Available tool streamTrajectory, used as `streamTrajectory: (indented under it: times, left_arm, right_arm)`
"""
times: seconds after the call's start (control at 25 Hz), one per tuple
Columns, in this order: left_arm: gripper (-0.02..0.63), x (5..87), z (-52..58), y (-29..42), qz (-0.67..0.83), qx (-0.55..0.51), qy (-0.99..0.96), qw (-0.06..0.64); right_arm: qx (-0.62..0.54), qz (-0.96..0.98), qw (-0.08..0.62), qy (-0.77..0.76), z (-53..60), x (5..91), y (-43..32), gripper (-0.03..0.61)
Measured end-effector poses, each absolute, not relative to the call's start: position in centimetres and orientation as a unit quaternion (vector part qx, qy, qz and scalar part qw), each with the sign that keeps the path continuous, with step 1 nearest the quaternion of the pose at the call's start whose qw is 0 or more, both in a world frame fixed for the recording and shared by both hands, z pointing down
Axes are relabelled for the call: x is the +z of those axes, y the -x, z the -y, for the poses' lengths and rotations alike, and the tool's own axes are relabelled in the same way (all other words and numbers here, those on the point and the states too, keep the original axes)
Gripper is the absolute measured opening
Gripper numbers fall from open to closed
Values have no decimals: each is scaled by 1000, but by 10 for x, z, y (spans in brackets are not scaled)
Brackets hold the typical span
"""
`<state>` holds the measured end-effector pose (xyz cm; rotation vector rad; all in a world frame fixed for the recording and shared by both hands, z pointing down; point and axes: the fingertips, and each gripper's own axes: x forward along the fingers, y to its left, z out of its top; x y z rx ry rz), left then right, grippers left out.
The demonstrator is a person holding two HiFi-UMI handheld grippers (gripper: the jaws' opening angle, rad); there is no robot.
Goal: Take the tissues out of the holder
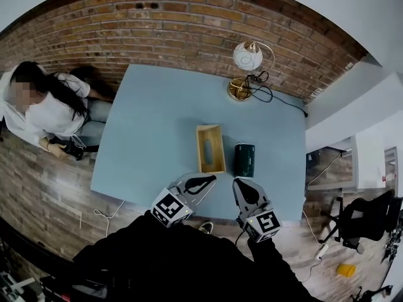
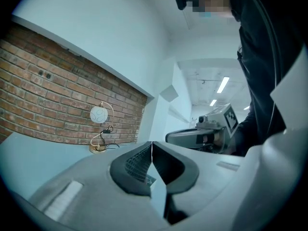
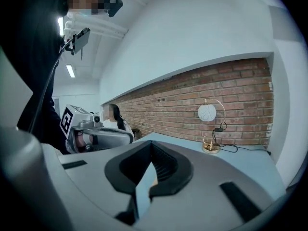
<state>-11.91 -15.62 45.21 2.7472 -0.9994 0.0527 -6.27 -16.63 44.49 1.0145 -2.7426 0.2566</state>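
Note:
An open-topped wooden tissue holder (image 1: 210,148) stands in the middle of the light blue table (image 1: 151,124). Something pale blue shows inside it. Just to its right lies a dark green packet (image 1: 244,160). My left gripper (image 1: 211,180) hovers over the table's near edge, just in front of the holder, with its jaws shut and empty (image 2: 152,154). My right gripper (image 1: 242,183) hangs just in front of the green packet, shut with nothing between its jaws (image 3: 151,154). Neither gripper touches the holder or the packet.
A round white lamp on a gold stand (image 1: 247,68), with a black cable, sits at the table's far right corner by the brick wall. A person (image 1: 44,106) sits on the floor to the left. A black office chair (image 1: 365,218) stands at the right.

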Motion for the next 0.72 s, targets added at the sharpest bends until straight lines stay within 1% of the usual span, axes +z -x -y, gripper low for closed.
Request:
streamTrajectory:
  times: [0.32, 0.44, 0.56, 0.72]
  left_arm:
    - [9, 434, 121, 97, 364, 11, -927, 87]
    - [9, 428, 102, 94, 371, 10, -925, 82]
    - [9, 420, 83, 91, 377, 8, -923, 75]
    - [9, 412, 57, 85, 386, 3, -920, 69]
  right_arm:
    - [88, 952, 74, -283, 123, 434, 54, 6]
    - [89, 960, 53, -261, 106, 427, 57, 6]
    - [81, 964, 58, -246, 89, 423, 55, 6]
    - [84, 968, 47, -230, 66, 415, 49, 6]
